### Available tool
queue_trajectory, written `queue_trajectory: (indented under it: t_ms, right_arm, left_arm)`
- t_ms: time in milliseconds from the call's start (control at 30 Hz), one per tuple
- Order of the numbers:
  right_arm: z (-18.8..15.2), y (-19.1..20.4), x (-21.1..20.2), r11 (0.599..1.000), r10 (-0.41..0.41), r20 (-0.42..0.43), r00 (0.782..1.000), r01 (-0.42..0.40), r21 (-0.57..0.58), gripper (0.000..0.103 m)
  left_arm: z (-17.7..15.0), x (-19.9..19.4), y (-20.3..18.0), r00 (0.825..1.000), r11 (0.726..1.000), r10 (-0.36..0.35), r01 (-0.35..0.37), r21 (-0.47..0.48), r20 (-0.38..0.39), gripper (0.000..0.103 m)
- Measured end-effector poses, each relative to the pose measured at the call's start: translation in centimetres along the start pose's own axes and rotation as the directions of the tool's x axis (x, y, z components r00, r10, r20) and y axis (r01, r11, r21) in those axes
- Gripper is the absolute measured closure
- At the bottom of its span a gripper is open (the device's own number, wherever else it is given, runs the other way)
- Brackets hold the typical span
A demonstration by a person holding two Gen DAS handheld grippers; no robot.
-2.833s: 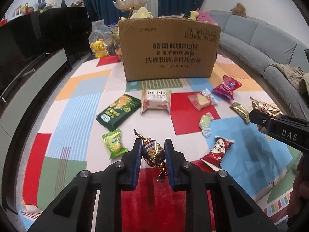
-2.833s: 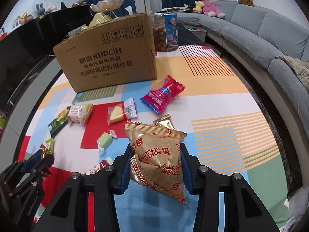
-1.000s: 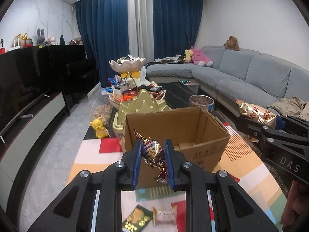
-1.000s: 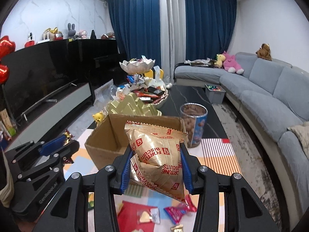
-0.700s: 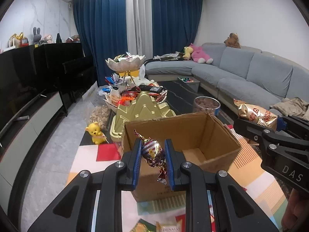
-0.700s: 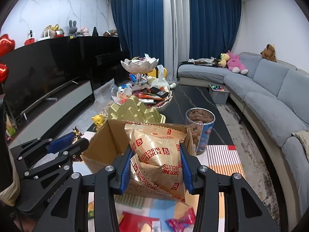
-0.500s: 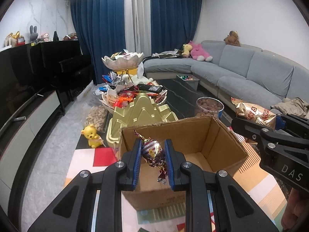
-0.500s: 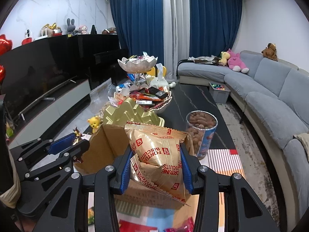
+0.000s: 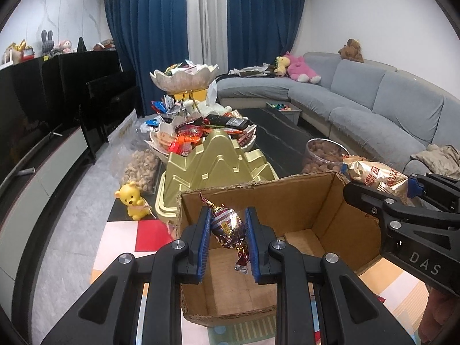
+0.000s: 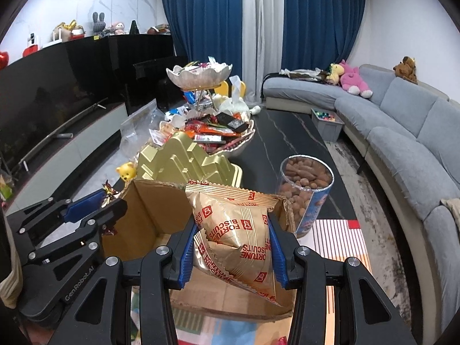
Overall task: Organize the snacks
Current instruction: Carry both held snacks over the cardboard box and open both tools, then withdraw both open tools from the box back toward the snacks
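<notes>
The foil-wrapped candy (image 9: 227,225) is striped maroon and silver. The biscuit bag (image 10: 235,238) is gold with red lettering. The cardboard box (image 9: 290,201) is plain brown. The curtains (image 9: 149,23) are deep blue.

My left hand-held gripper (image 9: 227,237): black angular frame, silver screws, blue pads, "GenRobot.AI" lettering. My right hand-held gripper (image 10: 230,248): same build, "DAS" printed on side.

Left gripper (image 9: 226,231) pinches foil candy (image 9: 227,225) above open cardboard box (image 9: 287,201).
</notes>
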State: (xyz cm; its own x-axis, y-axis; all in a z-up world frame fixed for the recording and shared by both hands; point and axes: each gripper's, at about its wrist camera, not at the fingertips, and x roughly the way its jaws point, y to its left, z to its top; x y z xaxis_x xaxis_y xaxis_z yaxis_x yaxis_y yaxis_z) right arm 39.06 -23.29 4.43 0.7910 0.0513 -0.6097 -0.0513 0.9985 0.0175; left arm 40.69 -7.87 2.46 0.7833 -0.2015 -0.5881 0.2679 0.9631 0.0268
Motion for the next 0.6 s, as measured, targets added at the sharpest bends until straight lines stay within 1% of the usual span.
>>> queue_trajectory:
  t_ms: [67, 100, 133, 200, 267, 300, 333, 400, 467, 500, 600]
  right_arm:
    - [0.1, 0.0, 0.1, 1.000, -0.003, -0.001, 1.000, 0.003, 0.000, 0.056]
    - [0.1, 0.1, 0.1, 1.000, -0.004, 0.001, 1.000, 0.004, -0.001, 0.050]
    - [0.1, 0.0, 0.1, 1.000, -0.005, 0.003, 1.000, 0.005, -0.002, 0.046]
    - [0.2, 0.0, -0.1, 1.000, -0.010, 0.012, 1.000, 0.010, -0.003, 0.030]
    - [0.2, -0.1, -0.4, 1.000, -0.022, 0.024, 0.999, 0.022, -0.004, 0.022]
    - [0.2, -0.2, -0.5, 1.000, -0.025, 0.031, 0.999, 0.025, 0.000, 0.020]
    - [0.1, -0.4, -0.6, 1.000, -0.031, 0.033, 0.999, 0.031, 0.005, 0.020]
    - [0.2, -0.6, -0.6, 0.999, -0.038, 0.031, 0.999, 0.037, 0.013, 0.020]
    - [0.1, -0.9, -0.8, 0.999, -0.037, 0.027, 0.999, 0.037, 0.022, 0.020]
    - [0.0, -0.9, -0.9, 0.999, -0.039, 0.027, 0.999, 0.039, 0.025, 0.020]
    - [-0.3, -1.1, -1.3, 0.999, -0.042, 0.034, 0.999, 0.041, 0.029, 0.020]
  left_arm:
    - [0.0, 0.1, 0.0, 1.000, 1.000, 0.000, 0.000, 0.000, -0.003, 0.078]
    - [0.0, 0.0, 0.0, 1.000, 1.000, 0.002, -0.002, 0.000, -0.002, 0.074]
    - [0.1, 0.1, 0.0, 1.000, 1.000, 0.003, -0.003, 0.002, -0.001, 0.069]
    - [0.1, 0.0, 0.0, 1.000, 1.000, 0.012, -0.013, 0.005, 0.008, 0.055]
    - [0.1, -0.4, 0.1, 1.000, 1.000, 0.022, -0.022, 0.000, 0.019, 0.048]
    - [0.2, -0.5, 0.2, 0.999, 1.000, 0.026, -0.026, -0.003, 0.020, 0.044]
    - [0.2, -0.6, 0.3, 0.999, 1.000, 0.030, -0.029, -0.004, 0.020, 0.042]
    - [0.3, -0.9, 0.4, 0.999, 0.999, 0.043, -0.043, -0.006, 0.026, 0.034]
    - [0.3, -1.4, 0.4, 0.998, 0.999, 0.050, -0.050, -0.002, 0.038, 0.030]
    - [0.3, -1.7, 0.4, 0.997, 0.998, 0.057, -0.057, -0.001, 0.047, 0.025]
    - [0.3, -2.4, 0.3, 0.996, 0.998, 0.061, -0.061, -0.003, 0.062, 0.022]
